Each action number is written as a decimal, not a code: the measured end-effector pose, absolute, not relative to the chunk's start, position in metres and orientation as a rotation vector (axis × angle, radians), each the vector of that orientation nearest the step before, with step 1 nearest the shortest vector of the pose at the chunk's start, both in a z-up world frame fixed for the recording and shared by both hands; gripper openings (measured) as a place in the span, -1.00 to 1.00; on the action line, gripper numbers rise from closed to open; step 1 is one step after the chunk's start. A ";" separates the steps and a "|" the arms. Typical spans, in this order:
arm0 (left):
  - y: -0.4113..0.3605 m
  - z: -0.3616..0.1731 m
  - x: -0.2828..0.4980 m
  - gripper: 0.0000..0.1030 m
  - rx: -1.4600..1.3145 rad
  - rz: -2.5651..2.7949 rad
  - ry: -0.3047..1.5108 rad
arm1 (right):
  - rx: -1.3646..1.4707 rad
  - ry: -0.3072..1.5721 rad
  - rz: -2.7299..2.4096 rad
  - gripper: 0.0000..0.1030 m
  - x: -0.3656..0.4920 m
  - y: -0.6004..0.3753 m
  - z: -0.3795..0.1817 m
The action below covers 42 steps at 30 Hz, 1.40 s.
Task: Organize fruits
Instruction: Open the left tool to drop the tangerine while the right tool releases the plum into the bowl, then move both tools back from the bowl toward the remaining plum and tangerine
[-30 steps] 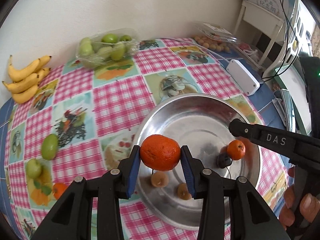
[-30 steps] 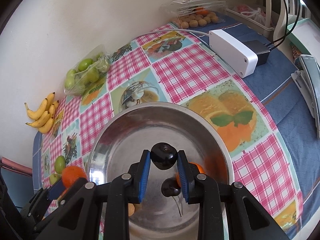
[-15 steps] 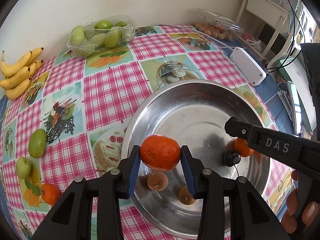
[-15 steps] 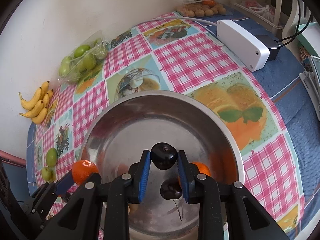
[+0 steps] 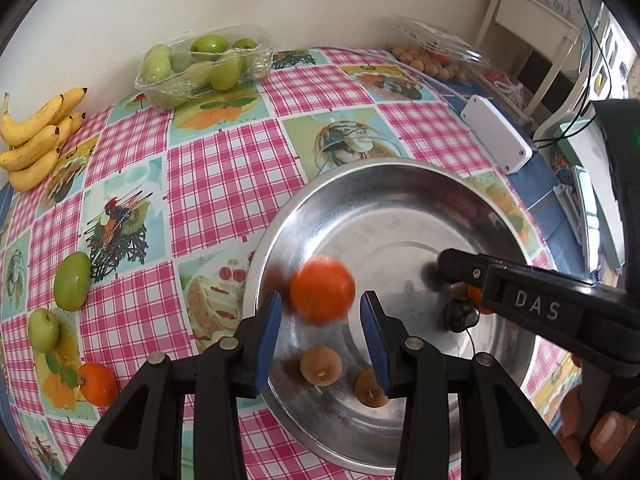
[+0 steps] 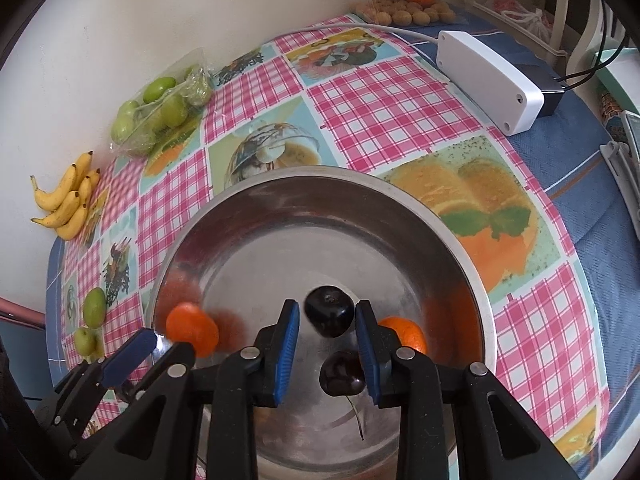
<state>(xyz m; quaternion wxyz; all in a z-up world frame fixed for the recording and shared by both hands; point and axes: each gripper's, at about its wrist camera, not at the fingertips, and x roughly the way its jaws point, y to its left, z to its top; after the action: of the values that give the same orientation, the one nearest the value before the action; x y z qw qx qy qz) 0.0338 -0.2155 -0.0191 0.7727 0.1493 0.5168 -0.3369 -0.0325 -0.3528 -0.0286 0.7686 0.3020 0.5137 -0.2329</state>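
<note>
A blurred orange hangs loose between the blue pads of my left gripper, clear of both, over the steel bowl. The right wrist view shows this orange beyond the left pad, inside the bowl. My right gripper has its jaws opening; a dark cherry sits between them with a gap at the left pad. On the bowl's floor lie a second cherry, a small orange and two brown fruits.
Bananas and a tub of green fruits lie by the wall. Two loose green fruits and a small orange sit left of the bowl. A white box with cables lies at the right.
The orange, gripped before, now sits smaller and blurred between the left pads, dropping away. The right pads have parted from the cherry. The bowl looms larger in both views.
</note>
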 end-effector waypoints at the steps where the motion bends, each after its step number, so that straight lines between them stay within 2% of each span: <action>1: -0.215 -0.018 0.034 -0.18 0.321 -0.730 1.120 | 0.657 1.111 -0.501 -0.17 -0.032 -0.353 -0.028; 2: -0.214 -0.016 0.035 -0.18 0.317 -0.729 1.121 | 0.658 1.107 -0.497 -0.04 -0.033 -0.353 -0.026; 4: -0.212 -0.012 0.036 -0.18 0.300 -0.729 1.123 | 0.639 1.102 -0.497 0.08 -0.032 -0.351 -0.021; 15: -0.174 0.015 0.056 -0.06 0.183 -0.615 1.115 | 0.567 1.021 -0.507 0.16 -0.037 -0.342 0.017; 25: -0.129 -0.001 0.084 -0.03 0.089 -0.455 1.178 | 0.547 1.056 -0.497 0.16 -0.033 -0.334 0.008; 29: -0.119 -0.011 0.089 0.06 0.079 -0.408 1.217 | 0.540 1.073 -0.505 0.39 -0.031 -0.332 0.003; 33: -0.115 -0.014 0.090 0.20 0.104 -0.387 1.223 | 0.532 1.082 -0.507 0.46 -0.029 -0.330 0.001; 35: -0.114 -0.016 0.090 0.25 0.110 -0.379 1.225 | 0.523 1.086 -0.514 0.65 -0.028 -0.329 0.000; 38: -0.112 -0.018 0.091 0.44 0.108 -0.360 1.227 | 0.521 1.090 -0.513 0.66 -0.027 -0.328 -0.002; 40: -0.111 -0.019 0.092 0.45 0.110 -0.347 1.227 | 0.513 1.098 -0.518 0.70 -0.026 -0.327 -0.004; 42: -0.108 -0.020 0.094 0.50 0.101 -0.324 1.228 | 0.505 1.106 -0.520 0.86 -0.025 -0.326 -0.006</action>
<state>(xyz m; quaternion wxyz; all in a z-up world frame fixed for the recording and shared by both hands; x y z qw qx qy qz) 0.0936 -0.1076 -0.0196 0.8038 0.0473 0.5734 -0.1513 -0.0249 -0.3256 -0.0062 0.7894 0.2344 0.5135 -0.2414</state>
